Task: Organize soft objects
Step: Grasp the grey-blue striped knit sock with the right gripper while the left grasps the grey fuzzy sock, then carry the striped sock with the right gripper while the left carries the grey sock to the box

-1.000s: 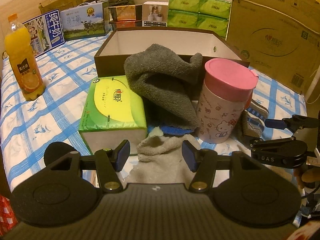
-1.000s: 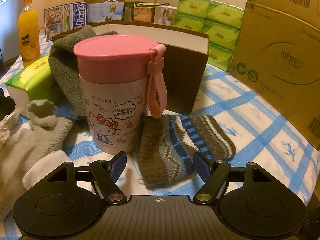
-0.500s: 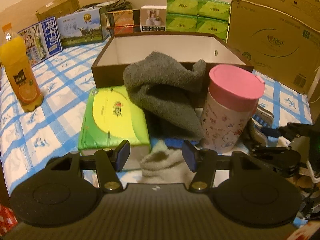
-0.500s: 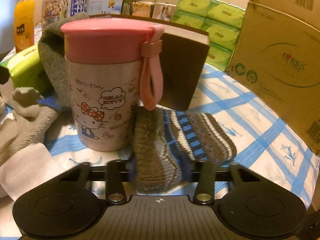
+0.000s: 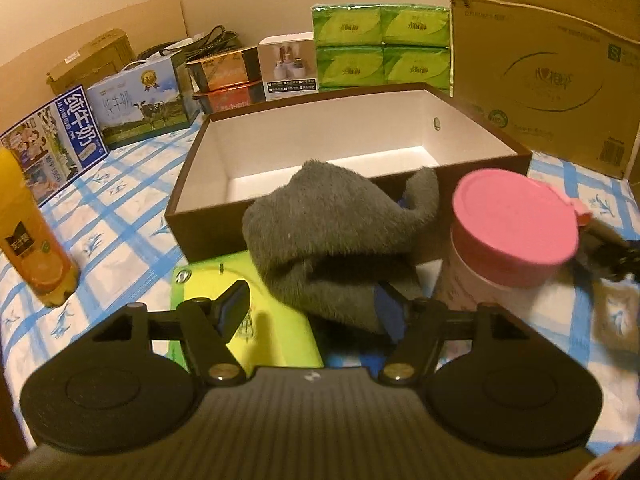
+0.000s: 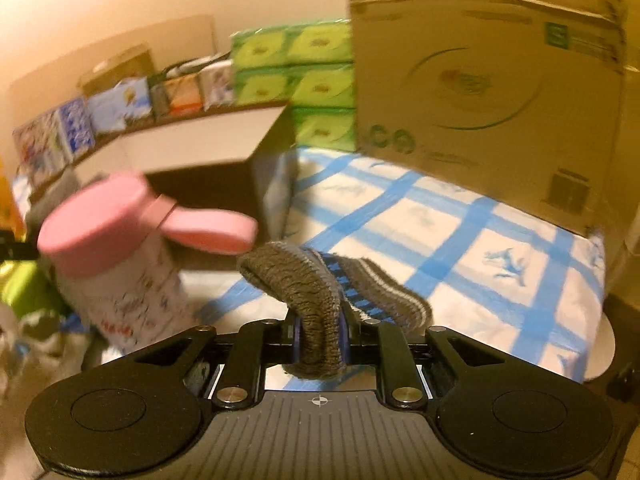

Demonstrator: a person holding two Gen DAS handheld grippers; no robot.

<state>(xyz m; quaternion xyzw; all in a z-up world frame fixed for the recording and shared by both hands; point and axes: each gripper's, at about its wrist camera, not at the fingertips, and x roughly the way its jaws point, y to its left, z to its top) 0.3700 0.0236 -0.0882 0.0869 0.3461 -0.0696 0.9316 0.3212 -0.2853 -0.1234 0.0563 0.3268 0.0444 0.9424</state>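
Striped knit sock [image 6: 340, 284]: grey with blue and white bands, soft. Pinched at its folded cuff between the blue pads of the right claw [image 6: 320, 342], fingers drawn tight together on the fabric; the toe end trails down toward the blue-checked cloth [image 6: 460, 236]. Held by the cuff, probably so the rest hangs free for carrying to the box.

Grey fleece sock [image 5: 336, 240]: draped against the near wall of the brown box [image 5: 208, 232], partly over the green tissue pack [image 5: 240, 320]. Left claw [image 5: 312, 310]: fingers apart, right pad at the sock's lower edge, left pad over the tissue pack; nothing gripped. Apparently lined up for a grasp.

Brown box: white inside, no items visible in it, far of the pile; likely the destination.

Pink-lidded cup [image 5: 512, 224]: upright, right of the fleece sock, just left of the striped sock; a hard item, liable to tip if brushed.

Orange juice bottle [image 5: 32, 232]: far left, well apart.
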